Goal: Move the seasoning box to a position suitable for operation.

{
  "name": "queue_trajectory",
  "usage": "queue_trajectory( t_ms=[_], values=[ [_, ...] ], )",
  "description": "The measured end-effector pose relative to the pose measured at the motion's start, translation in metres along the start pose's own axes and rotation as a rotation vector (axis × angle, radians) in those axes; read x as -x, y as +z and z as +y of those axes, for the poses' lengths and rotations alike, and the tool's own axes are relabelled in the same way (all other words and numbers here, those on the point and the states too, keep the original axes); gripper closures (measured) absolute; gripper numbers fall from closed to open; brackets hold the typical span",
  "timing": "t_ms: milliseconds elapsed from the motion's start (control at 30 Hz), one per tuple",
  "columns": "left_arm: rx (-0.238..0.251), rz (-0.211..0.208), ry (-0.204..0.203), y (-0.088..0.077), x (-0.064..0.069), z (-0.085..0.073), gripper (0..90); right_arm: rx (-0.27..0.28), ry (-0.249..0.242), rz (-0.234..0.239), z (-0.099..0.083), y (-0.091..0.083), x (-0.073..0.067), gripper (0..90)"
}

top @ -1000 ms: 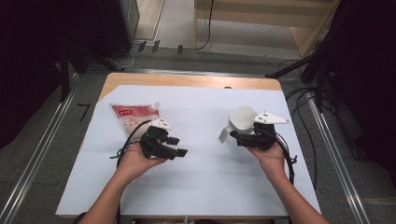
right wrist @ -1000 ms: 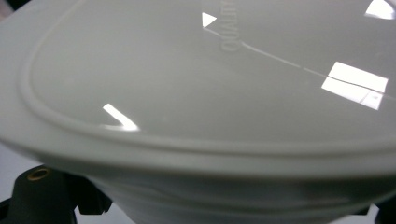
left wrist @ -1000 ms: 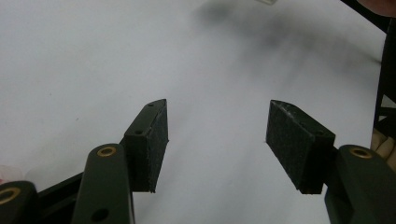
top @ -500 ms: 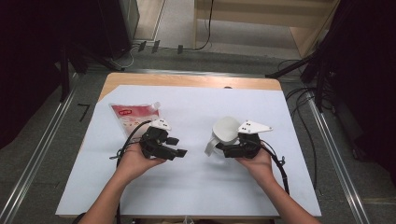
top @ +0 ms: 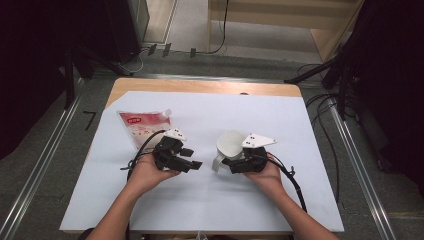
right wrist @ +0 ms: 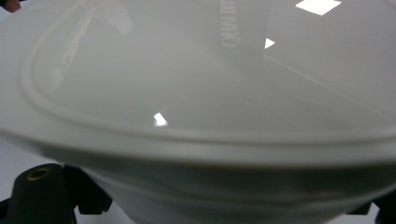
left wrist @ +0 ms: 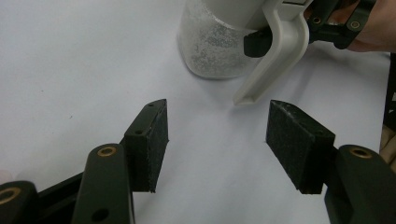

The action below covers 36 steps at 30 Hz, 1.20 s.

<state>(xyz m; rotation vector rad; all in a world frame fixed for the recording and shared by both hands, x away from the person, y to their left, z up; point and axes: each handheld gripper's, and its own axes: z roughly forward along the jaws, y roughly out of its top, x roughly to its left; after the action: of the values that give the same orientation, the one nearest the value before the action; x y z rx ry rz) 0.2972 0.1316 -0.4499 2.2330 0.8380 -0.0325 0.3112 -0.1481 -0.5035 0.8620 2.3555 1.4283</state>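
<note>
The right gripper clenched the handle of a white-lidded jar standing on the white table. The left gripper, jaws released and empty, faced it nearby. A red-labelled pouch lay behind.

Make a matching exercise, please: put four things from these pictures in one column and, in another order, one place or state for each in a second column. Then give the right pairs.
Things:
1. pouch
2. lidded jar
3. left gripper
4. white sheet

Places or states:
A. jaws open, nothing between them
B. covers most of the table top
C. lies flat, far left on the sheet
D. held by its handle in the right gripper

Pairs: 1-C, 2-D, 3-A, 4-B
</note>
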Motion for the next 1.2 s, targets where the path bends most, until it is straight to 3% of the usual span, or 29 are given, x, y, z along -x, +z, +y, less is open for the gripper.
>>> queue_trajectory(
  t_ms=[400,467,800,867,967,1000,1033,1100,1167,1200],
  values=[
    [0.004,-0.007,0.011,0.000,0.001,0.000,39.7,-0.037,-0.020,-0.004,0.002,-0.002,0.001,12.0],
    [0.011,-0.009,0.008,-0.001,0.001,0.001,39.6,-0.051,-0.055,0.017,0.003,-0.008,0.000,5.1],
    [0.019,-0.029,0.007,-0.004,0.000,0.002,45.7,-0.081,-0.026,0.045,0.008,-0.037,0.004,4.6],
    [0.026,-0.038,0.006,-0.007,0.000,0.003,51.9,-0.086,0.019,0.071,0.006,-0.047,0.008,4.8],
    [0.040,-0.055,-0.008,-0.010,0.000,0.006,58.7,-0.076,0.018,0.067,0.006,-0.056,0.009,7.7],
    [0.038,-0.058,0.003,-0.010,0.000,0.007,61.5,-0.082,0.026,0.046,0.005,-0.064,0.009,13.2],
    [0.037,-0.060,0.010,-0.010,0.001,0.008,61.5,-0.082,0.026,0.046,0.005,-0.064,0.009,13.2],
    [0.028,-0.046,0.053,-0.010,0.003,0.010,77.6,-0.080,0.028,0.039,0.003,-0.074,0.010,21.1],
    [0.004,-0.059,0.087,-0.006,0.004,0.013,87.8,-0.066,0.023,0.027,0.000,-0.082,0.010,31.1],
    [-0.012,-0.060,0.098,-0.003,0.004,0.017,90.0,-0.046,0.044,0.018,0.001,-0.087,0.009,36.8]
  ],
)
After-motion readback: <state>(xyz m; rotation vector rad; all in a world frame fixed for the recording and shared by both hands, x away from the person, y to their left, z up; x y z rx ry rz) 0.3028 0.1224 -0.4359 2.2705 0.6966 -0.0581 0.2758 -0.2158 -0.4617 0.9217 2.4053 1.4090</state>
